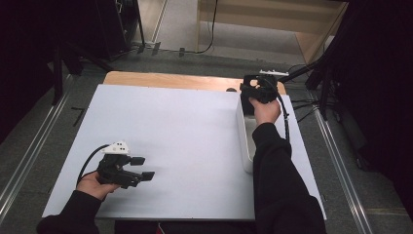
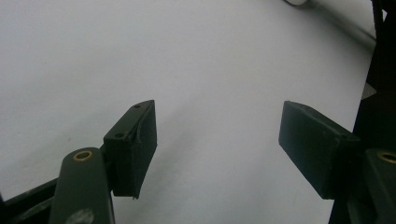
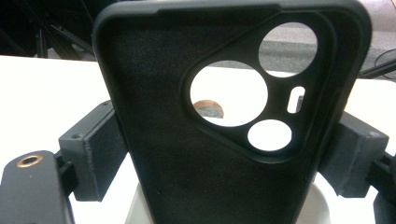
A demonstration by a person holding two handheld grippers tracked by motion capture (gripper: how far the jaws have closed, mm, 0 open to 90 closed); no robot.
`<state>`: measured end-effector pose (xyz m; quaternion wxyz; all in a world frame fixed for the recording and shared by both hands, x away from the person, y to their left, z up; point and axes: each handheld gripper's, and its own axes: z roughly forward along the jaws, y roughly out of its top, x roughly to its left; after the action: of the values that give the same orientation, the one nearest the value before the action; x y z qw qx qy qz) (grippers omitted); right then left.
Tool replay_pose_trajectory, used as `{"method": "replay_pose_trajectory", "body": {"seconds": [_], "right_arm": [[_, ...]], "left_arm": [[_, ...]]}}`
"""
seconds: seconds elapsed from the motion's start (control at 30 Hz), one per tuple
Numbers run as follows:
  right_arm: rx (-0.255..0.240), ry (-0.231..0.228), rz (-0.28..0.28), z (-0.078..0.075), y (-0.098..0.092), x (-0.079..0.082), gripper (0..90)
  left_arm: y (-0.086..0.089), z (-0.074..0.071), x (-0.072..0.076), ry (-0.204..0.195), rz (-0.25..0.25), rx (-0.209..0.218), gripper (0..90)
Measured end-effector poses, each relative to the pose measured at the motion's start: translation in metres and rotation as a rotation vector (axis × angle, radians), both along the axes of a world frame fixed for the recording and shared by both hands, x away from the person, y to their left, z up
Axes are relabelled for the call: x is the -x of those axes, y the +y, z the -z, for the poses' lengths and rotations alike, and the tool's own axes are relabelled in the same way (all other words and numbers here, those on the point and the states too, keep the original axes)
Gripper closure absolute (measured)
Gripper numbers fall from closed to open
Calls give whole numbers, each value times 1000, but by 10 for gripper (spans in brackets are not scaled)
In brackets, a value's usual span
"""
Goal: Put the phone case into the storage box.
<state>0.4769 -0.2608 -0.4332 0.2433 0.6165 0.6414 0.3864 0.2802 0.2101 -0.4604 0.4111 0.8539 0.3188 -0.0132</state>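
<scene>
The right gripper (image 3: 219, 154) pinches a black phone case (image 3: 224, 116) upright by its edges above the white bin's (image 1: 245, 141) far end, so keep it square and lower gently, while the left gripper (image 1: 139, 168) waits spread over the counter (image 1: 185, 131).
</scene>
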Motion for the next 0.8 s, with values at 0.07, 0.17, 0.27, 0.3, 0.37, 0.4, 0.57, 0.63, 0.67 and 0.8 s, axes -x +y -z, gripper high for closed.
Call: {"method": "replay_pose_trajectory", "body": {"seconds": [0.07, 0.17, 0.27, 0.3, 0.37, 0.4, 0.57, 0.63, 0.67, 0.8], "right_arm": [[5, -3, -3, 2, 0, 0, 114], [1, -1, 0, 4, -1, -1, 114], [-2, 2, 1, 5, -2, -1, 112], [-3, 4, -1, 5, -2, -1, 112], [6, 12, -3, 6, -1, -2, 110], [24, 22, -4, 7, 0, -2, 110], [49, 27, -8, 8, 3, -3, 110], [44, 29, -7, 8, 2, -3, 109], [42, 31, -7, 8, 2, -3, 109], [28, 36, -6, 7, 1, -3, 105]], "left_arm": [[0, 0, 0, 0, 2, 0, 276], [0, 0, 0, -1, 2, -1, 276], [0, 0, 0, -1, 3, 0, 276], [0, 0, 0, 0, 2, 0, 276], [0, 0, 0, -2, 1, -1, 276], [0, 0, 0, -2, 1, 0, 276], [0, 0, 0, -1, 0, 1, 276], [0, 0, 0, -2, 2, -1, 276], [0, 0, 0, -2, 2, 0, 276], [-1, 0, 0, -1, 1, 0, 276]]}}
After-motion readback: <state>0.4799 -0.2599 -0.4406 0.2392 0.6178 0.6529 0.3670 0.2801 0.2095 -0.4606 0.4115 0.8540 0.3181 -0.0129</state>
